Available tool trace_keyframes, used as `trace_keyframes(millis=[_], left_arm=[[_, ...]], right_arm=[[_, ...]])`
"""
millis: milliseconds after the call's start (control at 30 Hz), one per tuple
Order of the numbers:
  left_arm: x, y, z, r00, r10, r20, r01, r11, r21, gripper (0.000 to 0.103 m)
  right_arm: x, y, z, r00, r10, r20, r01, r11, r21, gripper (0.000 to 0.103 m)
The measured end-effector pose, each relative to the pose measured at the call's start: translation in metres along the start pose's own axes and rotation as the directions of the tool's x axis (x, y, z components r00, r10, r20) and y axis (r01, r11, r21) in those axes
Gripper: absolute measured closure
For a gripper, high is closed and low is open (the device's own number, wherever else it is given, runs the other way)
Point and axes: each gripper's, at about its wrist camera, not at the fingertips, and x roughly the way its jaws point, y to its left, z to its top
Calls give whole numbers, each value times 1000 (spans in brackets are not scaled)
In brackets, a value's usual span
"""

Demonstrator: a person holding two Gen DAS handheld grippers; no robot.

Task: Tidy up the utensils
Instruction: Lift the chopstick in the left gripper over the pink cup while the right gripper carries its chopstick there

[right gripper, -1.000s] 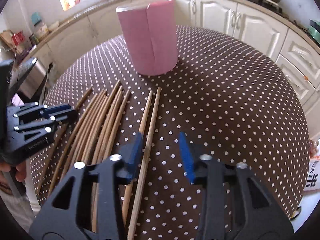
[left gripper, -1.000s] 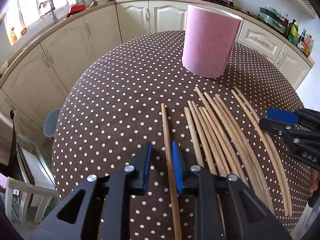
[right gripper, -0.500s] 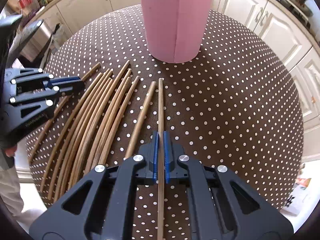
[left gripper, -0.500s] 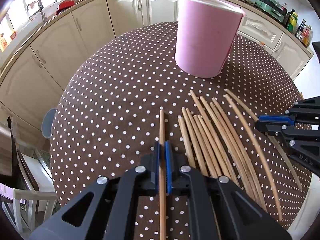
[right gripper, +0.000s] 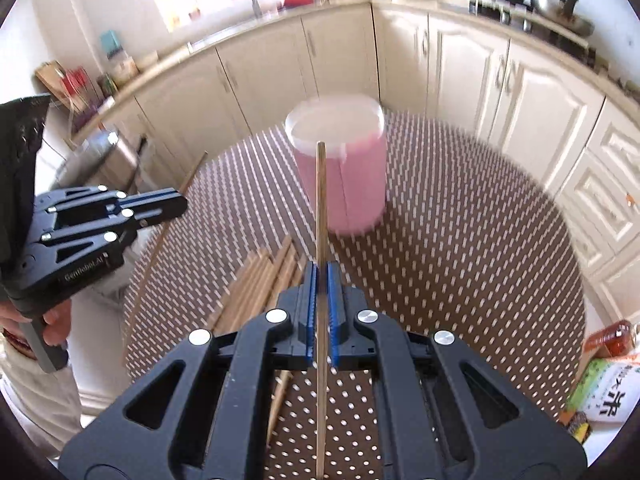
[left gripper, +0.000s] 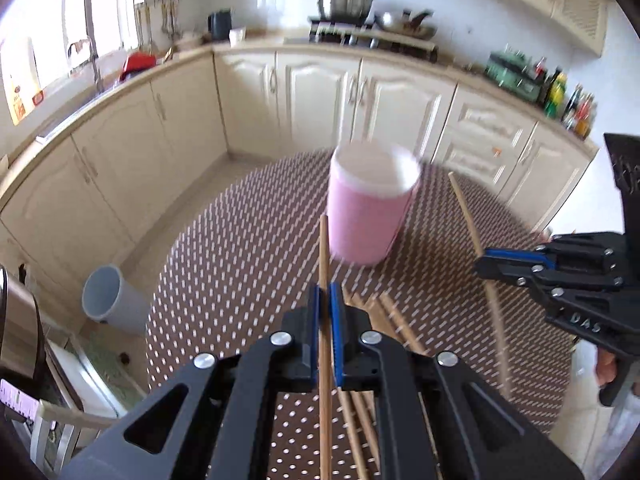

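While pinching a chopstick (left gripper: 323, 248) each | left tool (right gripper: 176, 205): "GenRobot.AI" | right tool (left gripper: 486, 263): "DAS"

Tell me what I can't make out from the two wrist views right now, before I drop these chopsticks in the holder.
- Inside of the pink holder: both views, motion blur washes out the top.
- Rear end of the right gripper's chopstick: right wrist view, cut off by the bottom edge.
- Rear end of the left gripper's chopstick: left wrist view, same.
- Loose chopsticks on the table: count unclear, gripper bodies cover them.
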Motion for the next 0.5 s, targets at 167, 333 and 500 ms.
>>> trace_keyframes(millis=[167, 333, 500], left_arm=[[-39, -14, 19, 993, -33, 112, 31, 999, 20, 97], [-67, -25, 33, 971, -66, 228, 61, 998, 32, 97], [-77, -32, 47, 950, -75, 302, 74, 997, 16, 97]], right_arm=[[-38, 12, 9, 993, 21, 118, -18, 1000, -26, 97], [-66, 20, 20, 979, 19, 204, -6, 998, -63, 97], [-87, 25, 39, 959, -4, 284, 27, 997, -76, 97]])
